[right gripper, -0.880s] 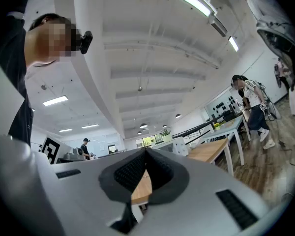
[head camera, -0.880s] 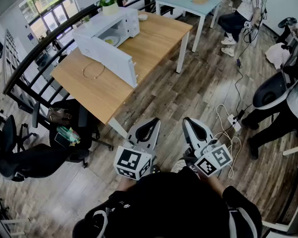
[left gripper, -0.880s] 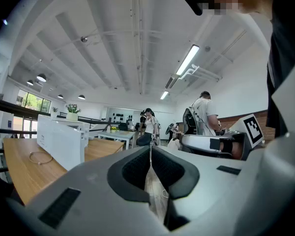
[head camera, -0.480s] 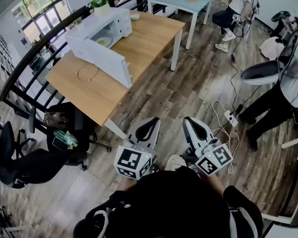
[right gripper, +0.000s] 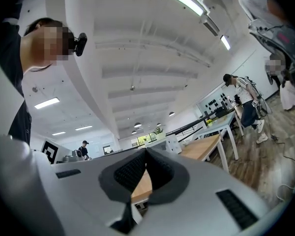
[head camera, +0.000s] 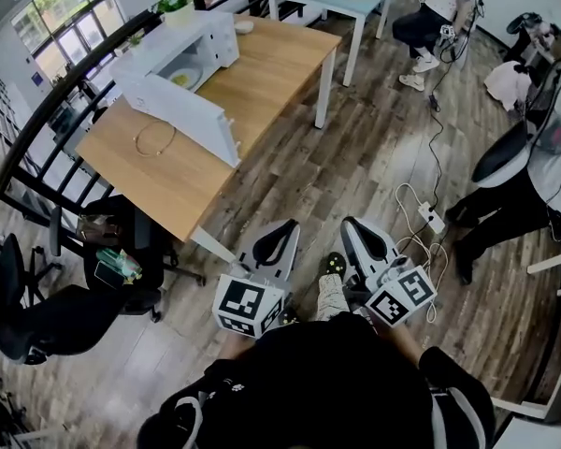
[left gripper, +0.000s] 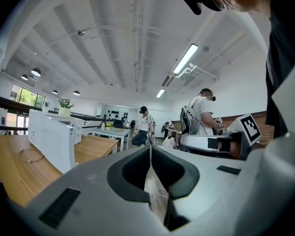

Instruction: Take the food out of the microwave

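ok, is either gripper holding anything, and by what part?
Nothing held. Left gripper and right gripper both have jaws together and empty; the food sits in the open microwave.

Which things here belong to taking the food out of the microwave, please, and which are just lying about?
For the job: microwave, its open door, food inside, left tongs and right tongs, both shut.
Lying about: thin ring, potted plant, bowl, power strip.

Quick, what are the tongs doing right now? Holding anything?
Left tongs: closed, holding nothing.
Right tongs: closed, holding nothing.
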A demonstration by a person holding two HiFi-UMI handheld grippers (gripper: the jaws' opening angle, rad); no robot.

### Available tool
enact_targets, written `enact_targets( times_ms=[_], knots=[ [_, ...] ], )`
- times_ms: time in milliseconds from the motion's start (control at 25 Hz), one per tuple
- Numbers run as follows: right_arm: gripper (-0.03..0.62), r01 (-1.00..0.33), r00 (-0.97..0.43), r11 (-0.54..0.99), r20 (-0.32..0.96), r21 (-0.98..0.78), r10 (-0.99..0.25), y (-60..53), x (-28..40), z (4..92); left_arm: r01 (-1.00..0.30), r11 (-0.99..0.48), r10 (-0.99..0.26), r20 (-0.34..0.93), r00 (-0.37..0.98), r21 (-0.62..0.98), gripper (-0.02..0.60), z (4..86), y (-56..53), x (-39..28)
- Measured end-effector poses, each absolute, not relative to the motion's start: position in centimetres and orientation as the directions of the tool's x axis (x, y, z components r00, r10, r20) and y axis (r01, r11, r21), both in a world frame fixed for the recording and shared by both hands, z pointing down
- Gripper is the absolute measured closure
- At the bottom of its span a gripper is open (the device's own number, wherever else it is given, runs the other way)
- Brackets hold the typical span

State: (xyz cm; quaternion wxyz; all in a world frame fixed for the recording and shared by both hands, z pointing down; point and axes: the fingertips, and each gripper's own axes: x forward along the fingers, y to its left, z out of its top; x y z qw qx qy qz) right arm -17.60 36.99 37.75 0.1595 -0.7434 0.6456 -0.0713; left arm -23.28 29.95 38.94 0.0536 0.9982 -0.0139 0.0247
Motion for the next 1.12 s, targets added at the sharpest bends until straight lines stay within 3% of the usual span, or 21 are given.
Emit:
enact_targets(
  times_ms=[400,1120],
  knots=[
    [0.586,-0.942,0.033,0.005,-0.107,-0.336,-0.994,31.5,-12.5,37.8,-0.158,-0.983,-0.151,0.088,0.985,0.091,0.560,39.4,25.3,-19.5],
    [0.539,-0.919,-0.102,0.121,-0.070,-0.376,-0.992,26.6,3.2,39.3,-0.241,-0.965,-0.226,0.145,0.963,0.098,0.557,39.8,21.2,-3.9]
  ],
)
